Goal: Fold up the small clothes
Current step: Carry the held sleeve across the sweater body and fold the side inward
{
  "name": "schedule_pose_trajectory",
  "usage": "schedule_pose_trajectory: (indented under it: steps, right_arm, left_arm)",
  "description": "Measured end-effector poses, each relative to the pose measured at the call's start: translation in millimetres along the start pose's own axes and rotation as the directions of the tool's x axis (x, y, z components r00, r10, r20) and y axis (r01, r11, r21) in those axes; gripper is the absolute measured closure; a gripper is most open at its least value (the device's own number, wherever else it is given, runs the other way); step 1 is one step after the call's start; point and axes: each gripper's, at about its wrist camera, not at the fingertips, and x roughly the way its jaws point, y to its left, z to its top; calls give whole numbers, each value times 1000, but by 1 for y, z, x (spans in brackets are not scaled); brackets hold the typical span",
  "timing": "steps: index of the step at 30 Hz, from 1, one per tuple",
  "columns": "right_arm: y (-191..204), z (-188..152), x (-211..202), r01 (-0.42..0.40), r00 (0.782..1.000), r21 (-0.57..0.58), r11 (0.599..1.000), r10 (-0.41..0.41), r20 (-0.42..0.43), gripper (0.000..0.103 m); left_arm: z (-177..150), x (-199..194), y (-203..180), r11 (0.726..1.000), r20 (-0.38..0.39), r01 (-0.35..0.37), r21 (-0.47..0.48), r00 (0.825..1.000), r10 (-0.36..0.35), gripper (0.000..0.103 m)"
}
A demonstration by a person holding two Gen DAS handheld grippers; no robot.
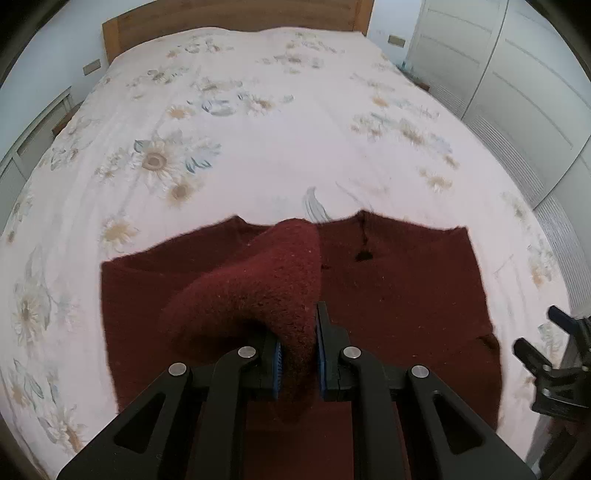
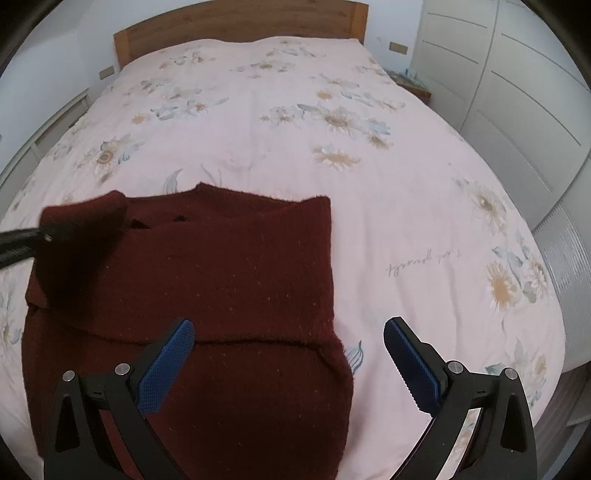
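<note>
A dark red knitted sweater (image 1: 399, 295) lies flat on the bed, neckline toward the headboard; it also shows in the right wrist view (image 2: 229, 273). My left gripper (image 1: 298, 354) is shut on a fold of the sweater, its left sleeve (image 1: 258, 284), held up over the body. In the right wrist view that lifted sleeve (image 2: 77, 236) hangs at the left. My right gripper (image 2: 290, 365) is open and empty, hovering over the sweater's lower right edge; it shows at the right edge of the left wrist view (image 1: 554, 354).
The bed (image 2: 295, 140) has a pale pink floral cover and a wooden headboard (image 2: 240, 26). White wardrobe doors (image 2: 517, 92) stand along the right. A small nightstand (image 2: 413, 88) sits at the far right of the bed.
</note>
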Motion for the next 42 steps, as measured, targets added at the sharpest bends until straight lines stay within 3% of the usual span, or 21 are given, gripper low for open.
schedule_pose_trajectory:
  steps: [8, 12, 14, 18, 22, 26, 29, 32, 36, 42]
  right_arm:
    - [-4, -11, 12, -7, 999, 20, 1000, 8, -36, 1]
    - [-4, -13, 13, -9, 999, 26, 1000, 10, -40, 1]
    - [-4, -13, 13, -12, 999, 29, 1000, 13, -40, 1]
    - [-1, -14, 12, -12, 999, 22, 1000, 13, -38, 1]
    - [0, -14, 11, -14, 999, 22, 1000, 15, -36, 1]
    - [4, -14, 10, -17, 999, 17, 1000, 18, -39, 1]
    - [12, -13, 10, -16, 999, 2, 1000, 16, -38, 1]
    - [22, -10, 11, -24, 999, -15, 1000, 23, -39, 1]
    - [40, -7, 11, -37, 999, -49, 998, 35, -36, 1]
    - [69, -4, 14, -48, 998, -114, 992, 43, -45, 1]
  left_arm:
    - [-23, 59, -1, 998, -118, -63, -18, 991, 60, 88]
    - [-30, 67, 0, 998, -146, -57, -10, 988, 55, 84]
    - [-33, 69, 2, 997, -163, -74, 0, 984, 73, 67]
    - [-36, 70, 11, 997, -204, -74, -17, 977, 69, 52]
    - [-40, 66, 20, 998, -220, -62, -27, 974, 55, 22]
    - [-52, 54, 38, 999, -220, -39, -37, 975, 30, 8]
    - [-60, 44, 55, 999, -218, -35, -35, 976, 26, 7]
    - [-68, 32, 79, 994, -224, -100, -41, 971, 88, 7]
    - [-77, 17, 125, 986, -203, -146, -78, 971, 127, 7]
    - [-94, 23, 176, 967, -245, -192, -169, 958, 147, 7]
